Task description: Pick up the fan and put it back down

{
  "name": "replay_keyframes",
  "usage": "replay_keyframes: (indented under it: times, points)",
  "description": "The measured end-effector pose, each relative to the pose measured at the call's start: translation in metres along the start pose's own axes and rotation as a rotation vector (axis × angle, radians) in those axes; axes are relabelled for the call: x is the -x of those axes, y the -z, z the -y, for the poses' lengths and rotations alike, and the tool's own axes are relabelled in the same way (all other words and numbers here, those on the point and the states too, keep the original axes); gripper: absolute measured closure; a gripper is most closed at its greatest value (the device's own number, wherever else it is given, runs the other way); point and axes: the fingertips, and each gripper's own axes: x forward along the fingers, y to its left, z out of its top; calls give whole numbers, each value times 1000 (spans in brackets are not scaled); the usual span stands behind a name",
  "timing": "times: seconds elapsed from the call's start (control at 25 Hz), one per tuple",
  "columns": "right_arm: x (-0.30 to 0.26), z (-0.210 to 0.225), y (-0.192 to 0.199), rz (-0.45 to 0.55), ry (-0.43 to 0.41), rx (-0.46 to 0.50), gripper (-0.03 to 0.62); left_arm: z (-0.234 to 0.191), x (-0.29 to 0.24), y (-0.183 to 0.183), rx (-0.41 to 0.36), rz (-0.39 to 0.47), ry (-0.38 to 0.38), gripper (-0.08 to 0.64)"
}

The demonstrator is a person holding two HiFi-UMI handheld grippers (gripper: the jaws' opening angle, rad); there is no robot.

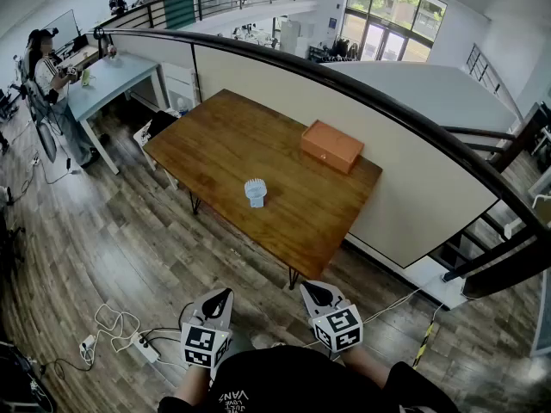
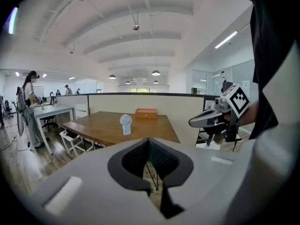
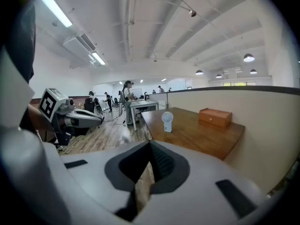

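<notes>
Status: nothing done yet as far as I can see. The small white desk fan with a round grilled head (image 1: 255, 193) stands upright on the brown wooden table (image 1: 215, 136), roughly mid-top toward the near edge. It is well apart from the orange-brown rectangular wooden box (image 1: 331, 145), which sits by the far edge next to the cream partition wall (image 1: 284, 93). I'm standing on the grey-brown plank floor (image 1: 129, 231) off the table's near corner, with both tools close to my body and well apart from the fan. My left gripper (image 1: 225, 293) has its jaws pressed together with nothing between them. My right gripper (image 1: 307, 289) is the same: closed and empty. Both tilt slightly down, roughly toward the table. The whole sequence is left: walk in, open one tool, close on the fan, lift, set it back, release. The fan has a circular head on a short stubby base, all white or very pale. In both gripper views the head faces roughly my way. It is too small in frame to tell whether the blades spin or to pick out any button or cable. My read is that it's light and a bit top-heavy, so it could tip if I bump the head. The base looks like the safer place to grab.
</notes>
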Motion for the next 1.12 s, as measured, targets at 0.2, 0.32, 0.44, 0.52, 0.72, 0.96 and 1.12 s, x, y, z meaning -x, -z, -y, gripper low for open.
replay_keyframes:
  times: [0.2, 0.32, 0.44, 0.52, 0.72, 0.96, 1.12]
  points:
    - [-4, 0, -1, 11, -2, -24, 581, -5, -5, -1, 12, 6, 15, 549]
    - [-12, 1, -4, 30, -9, -55, 581, -12, -13, -5, 36, 39, 23, 549]
    - [-25, -2, -14, 85, -50, -121, 565, -25, -27, -11, 61, 74, 60, 440]
    - [-37, -1, -22, 108, -58, -153, 408, -34, -41, -16, 74, 66, 100, 272]
    - [-72, 8, -44, 110, 24, -177, 365, -71, -76, -24, 32, 44, 190, 272]
    - [-116, 8, -66, 103, 160, -226, 365, -131, -107, -33, -13, 16, 307, 264]
    - [-139, 4, -76, 117, 273, -277, 365, -163, -126, -35, -70, -13, 415, 256]
